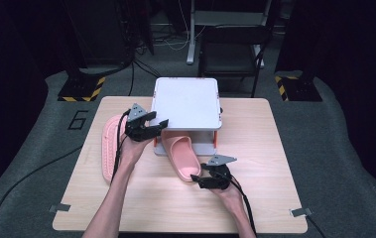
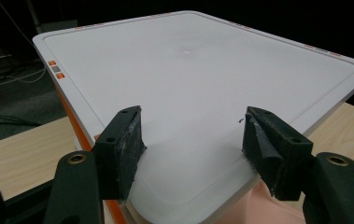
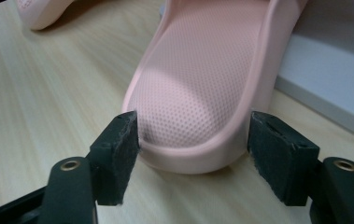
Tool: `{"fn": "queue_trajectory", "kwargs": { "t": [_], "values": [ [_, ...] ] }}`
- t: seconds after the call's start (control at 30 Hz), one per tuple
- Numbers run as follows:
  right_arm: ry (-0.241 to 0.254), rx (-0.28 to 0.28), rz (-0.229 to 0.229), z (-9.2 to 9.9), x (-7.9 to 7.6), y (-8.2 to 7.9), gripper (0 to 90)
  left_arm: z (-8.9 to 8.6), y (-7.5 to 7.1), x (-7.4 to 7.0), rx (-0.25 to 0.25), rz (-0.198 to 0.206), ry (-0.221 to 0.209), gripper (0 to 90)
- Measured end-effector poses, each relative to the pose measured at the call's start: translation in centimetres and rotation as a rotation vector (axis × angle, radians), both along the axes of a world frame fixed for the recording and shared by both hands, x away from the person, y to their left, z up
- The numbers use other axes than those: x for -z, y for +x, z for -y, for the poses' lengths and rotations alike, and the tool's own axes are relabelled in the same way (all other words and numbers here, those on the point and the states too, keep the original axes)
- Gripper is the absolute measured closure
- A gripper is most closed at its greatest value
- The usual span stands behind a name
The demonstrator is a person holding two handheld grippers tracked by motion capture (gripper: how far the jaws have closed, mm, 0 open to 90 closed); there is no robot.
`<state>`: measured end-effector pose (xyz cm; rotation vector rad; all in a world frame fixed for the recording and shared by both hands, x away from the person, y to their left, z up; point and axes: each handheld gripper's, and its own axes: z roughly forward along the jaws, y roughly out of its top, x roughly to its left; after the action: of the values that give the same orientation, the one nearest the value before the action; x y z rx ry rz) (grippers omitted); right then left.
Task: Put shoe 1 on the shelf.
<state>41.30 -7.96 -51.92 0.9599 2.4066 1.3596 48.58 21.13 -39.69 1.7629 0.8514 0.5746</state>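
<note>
two pink slippers lie on the wooden table (image 1: 255, 198). the nearer slipper (image 3: 202, 88) sits sole-down with its heel end between the fingers of the right gripper (image 1: 201, 179); in the right gripper view the left pad (image 3: 121, 154) is touching or almost touching the heel rim, while the right pad stands just beside the rim with a sliver of gap, so the fingers are spread around the heel and not yet clamped on it. its toe end runs away from those fingers and tucks under the edge of a white two-tier rack (image 1: 188, 104) with orange posts. the second slipper (image 1: 108, 144) lies well apart from the right fingers, just behind and beside the person's left hand (image 1: 135, 148), on the side away from the rack.

the left gripper (image 1: 155, 124) is held over the near corner of the rack's top shelf. in the left gripper view its fingers (image 2: 121, 149) stand parted above the flat white shelf (image 2: 198, 74), with nothing between them, and a bit of pink slipper peeks out below the shelf edge under the right finger. whether the pads rest on the shelf or hang just above it i cannot tell.
</note>
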Motion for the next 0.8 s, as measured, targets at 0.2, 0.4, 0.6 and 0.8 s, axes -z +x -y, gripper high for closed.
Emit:
{"fn": "queue_trajectory", "kwargs": {
  "t": [0.2,0.4,0.6,0.8],
  "values": [
    [0.034,0.051,0.035,-2.3,-0.3,1.4,32.6,0.0,0.0,0.0,0.000,0.000,0.000,37.5],
    [0.039,0.087,0.090,-2.7,-1.1,1.1,32.6,-0.1,0.1,-0.1,0.006,-0.009,0.005,37.5],
    [-0.021,0.054,0.101,-2.3,-0.4,-0.8,32.3,0.0,0.1,-0.1,0.000,-0.003,-0.001,37.5],
    [-0.070,0.065,0.084,-3.2,0.5,0.0,33.2,0.0,0.1,-0.1,0.000,-0.004,0.000,37.5]
  ]
}}
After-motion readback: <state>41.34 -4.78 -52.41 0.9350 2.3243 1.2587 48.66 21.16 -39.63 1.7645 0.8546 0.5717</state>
